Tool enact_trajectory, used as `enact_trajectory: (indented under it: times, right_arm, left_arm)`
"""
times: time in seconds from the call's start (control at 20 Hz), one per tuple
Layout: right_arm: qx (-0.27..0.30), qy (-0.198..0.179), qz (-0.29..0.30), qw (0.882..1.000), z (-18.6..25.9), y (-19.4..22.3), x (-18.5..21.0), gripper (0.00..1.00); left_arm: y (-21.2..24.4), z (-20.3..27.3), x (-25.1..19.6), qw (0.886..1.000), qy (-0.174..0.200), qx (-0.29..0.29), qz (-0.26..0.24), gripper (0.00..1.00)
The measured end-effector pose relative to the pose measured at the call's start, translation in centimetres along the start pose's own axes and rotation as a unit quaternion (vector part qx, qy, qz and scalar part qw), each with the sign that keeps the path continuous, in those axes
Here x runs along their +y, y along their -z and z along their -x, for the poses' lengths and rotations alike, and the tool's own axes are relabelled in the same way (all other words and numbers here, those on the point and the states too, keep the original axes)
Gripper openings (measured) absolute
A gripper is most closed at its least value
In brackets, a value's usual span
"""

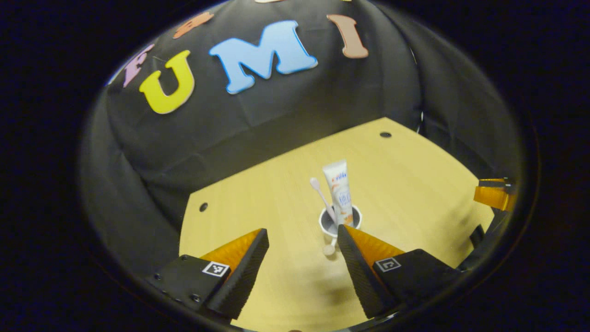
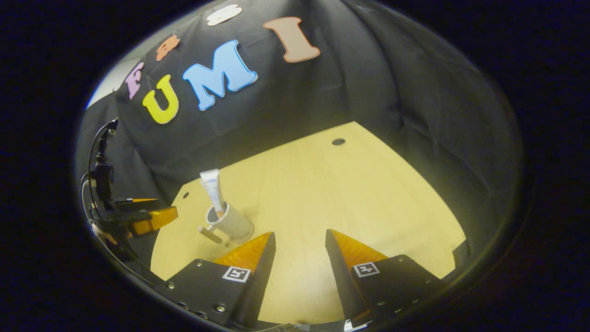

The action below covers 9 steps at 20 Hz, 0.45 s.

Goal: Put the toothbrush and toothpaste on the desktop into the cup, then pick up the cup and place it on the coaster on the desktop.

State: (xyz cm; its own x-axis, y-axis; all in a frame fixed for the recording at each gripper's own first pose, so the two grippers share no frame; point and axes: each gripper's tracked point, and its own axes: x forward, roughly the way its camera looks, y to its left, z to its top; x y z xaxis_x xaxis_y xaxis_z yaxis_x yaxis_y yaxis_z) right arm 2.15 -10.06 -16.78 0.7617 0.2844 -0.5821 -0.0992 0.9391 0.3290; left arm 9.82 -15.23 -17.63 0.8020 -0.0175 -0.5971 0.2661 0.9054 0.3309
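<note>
The cup is standing on the worktop, holding the toothpaste and toothbrush upright; something pale, perhaps its handle, is lying at its near side. Left tool and right tool are hovering spread, gripping nothing.

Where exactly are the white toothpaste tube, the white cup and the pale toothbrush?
White toothpaste tube (image 1: 339, 191): left gripper view, middle of its body.
White cup (image 2: 235, 224): right gripper view, outer side wall.
Pale toothbrush (image 1: 317, 186): left gripper view, upper end.
</note>
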Motion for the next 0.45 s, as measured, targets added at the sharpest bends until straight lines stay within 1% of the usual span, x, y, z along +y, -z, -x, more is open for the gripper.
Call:
enact_trajectory:
  times: [0.05,0.1,0.2,0.3,0.4,0.45]
  right_arm:
    - [-0.026,-0.008,0.006,1.000,0.4,-2.4,0.9,0.66]
    - [-0.044,-0.015,0.012,0.999,0.9,-4.2,1.9,0.66]
    - [-0.069,-0.027,0.025,0.997,1.6,-6.7,3.3,0.66]
    - [-0.075,-0.034,0.035,0.996,2.1,-7.8,4.0,0.66]
    - [-0.067,-0.033,0.035,0.997,2.4,-8.1,4.2,0.66]
    - [-0.062,-0.032,0.034,0.997,2.8,-8.1,4.4,0.66]
  left_arm:
    - [-1.8,1.1,-0.4,0.999,-0.007,-0.033,0.014,1.00]
    - [-3.7,2.1,-0.7,0.998,-0.011,-0.061,0.030,0.99]
    - [-6.3,3.1,-1.7,0.994,-0.013,-0.100,0.051,1.00]
    - [-7.8,3.8,-2.4,0.991,-0.012,-0.117,0.065,0.98]
    - [-9.4,4.5,-3.6,0.987,0.000,-0.133,0.085,0.99]
    - [-9.9,4.8,-3.8,0.985,-0.001,-0.140,0.100,1.00]
